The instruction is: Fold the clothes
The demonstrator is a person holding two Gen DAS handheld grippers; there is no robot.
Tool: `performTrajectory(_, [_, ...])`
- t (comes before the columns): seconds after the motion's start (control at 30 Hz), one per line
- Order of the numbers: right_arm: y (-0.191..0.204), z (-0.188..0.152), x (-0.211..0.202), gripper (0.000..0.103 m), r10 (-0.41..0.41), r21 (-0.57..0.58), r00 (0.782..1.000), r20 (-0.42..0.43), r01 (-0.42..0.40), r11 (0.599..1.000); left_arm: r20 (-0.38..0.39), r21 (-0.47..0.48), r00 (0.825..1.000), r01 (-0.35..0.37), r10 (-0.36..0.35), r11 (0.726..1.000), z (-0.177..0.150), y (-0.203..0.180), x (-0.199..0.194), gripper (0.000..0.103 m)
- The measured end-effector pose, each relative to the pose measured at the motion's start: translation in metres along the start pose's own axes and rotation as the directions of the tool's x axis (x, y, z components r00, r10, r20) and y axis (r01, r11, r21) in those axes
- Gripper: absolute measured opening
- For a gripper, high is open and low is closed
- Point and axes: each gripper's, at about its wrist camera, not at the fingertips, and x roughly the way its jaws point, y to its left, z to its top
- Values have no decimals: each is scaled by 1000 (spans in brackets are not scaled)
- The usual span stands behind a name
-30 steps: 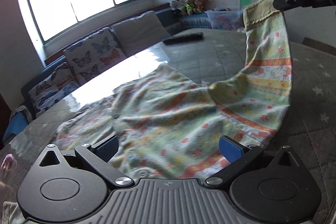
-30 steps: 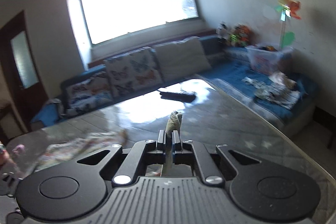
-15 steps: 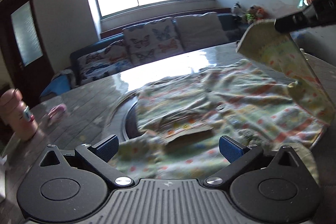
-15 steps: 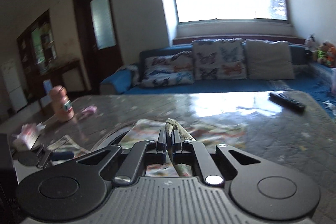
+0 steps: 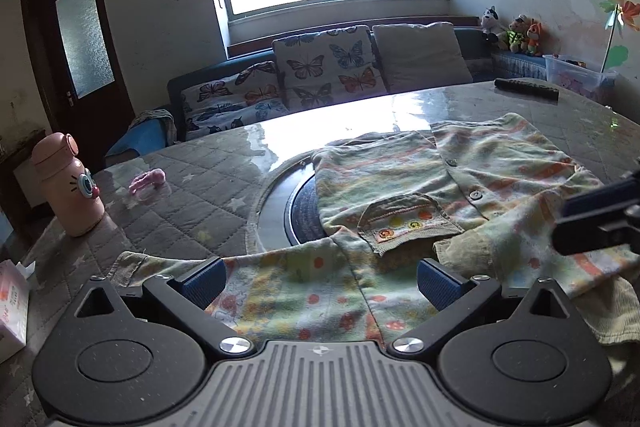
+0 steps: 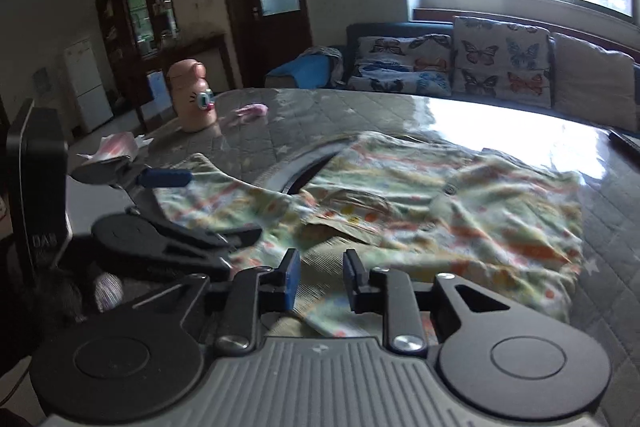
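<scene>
A small printed shirt (image 5: 460, 163) lies spread across the grey quilted surface (image 5: 192, 195), its pale green and yellow fabric banded with orange stripes and scattered with red dots. The button placket runs down the middle, two buttons showing. A sleeve is folded in over the chest, its olive ribbed cuff trimmed with a row of round coloured patches. The other sleeve stretches out flat toward the left, ending in a matching ribbed cuff. The near hem lies rumpled at the surface's edge, and part of the garment covers a round dark inset in the surface.
</scene>
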Motion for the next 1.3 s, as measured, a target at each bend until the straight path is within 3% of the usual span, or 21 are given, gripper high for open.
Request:
performTrajectory(0.13, [-35,-17,-12,29,-110,79,994,-25,112,991,3,0,999,42,-42,999,4,-8,3,102])
performTrajectory(0.37, [-91,-53,-19,29,-259,196,959,-115,278,940,-14,38,992,125,-125,991,7,-33,12,92])
performTrajectory(0.63, [-111,-34,-16,29,-269,206,962,-39,271,940,-54,39,981,191,-189,981,9,-42,24,78])
performTrajectory(0.7, [-112,-26,-6,29,-255,189,967,-23,255,948,-71,32,976,209,-206,977,9,-43,28,70])
performTrajectory(0.8, [-114,-18,12,29,-247,166,969,-29,248,954,-105,12,966,238,-235,971,9,-43,35,60])
performTrajectory(0.93, [-119,-20,34,33,-244,160,967,-66,252,954,-126,-9,954,272,-271,962,9,-43,41,60])
performTrajectory(1.03, [-118,-25,34,38,-236,159,970,-56,242,957,-129,-21,941,312,-312,950,10,-45,45,51])
performTrajectory(1.1, [-116,-26,34,39,-238,149,970,-53,244,958,-131,-29,932,338,-338,941,10,-46,47,33])
performTrajectory(1.13, [-115,-26,35,41,-238,148,970,-53,243,959,-132,-33,927,350,-352,936,11,-47,48,30])
performTrajectory(1.2, [-115,-26,36,42,-236,145,970,-53,241,960,-113,-17,933,343,-343,939,11,-49,46,12])
performTrajectory(1.3, [-114,-25,36,46,-232,142,971,-52,237,961,-46,-10,941,336,-336,942,14,-47,33,10])
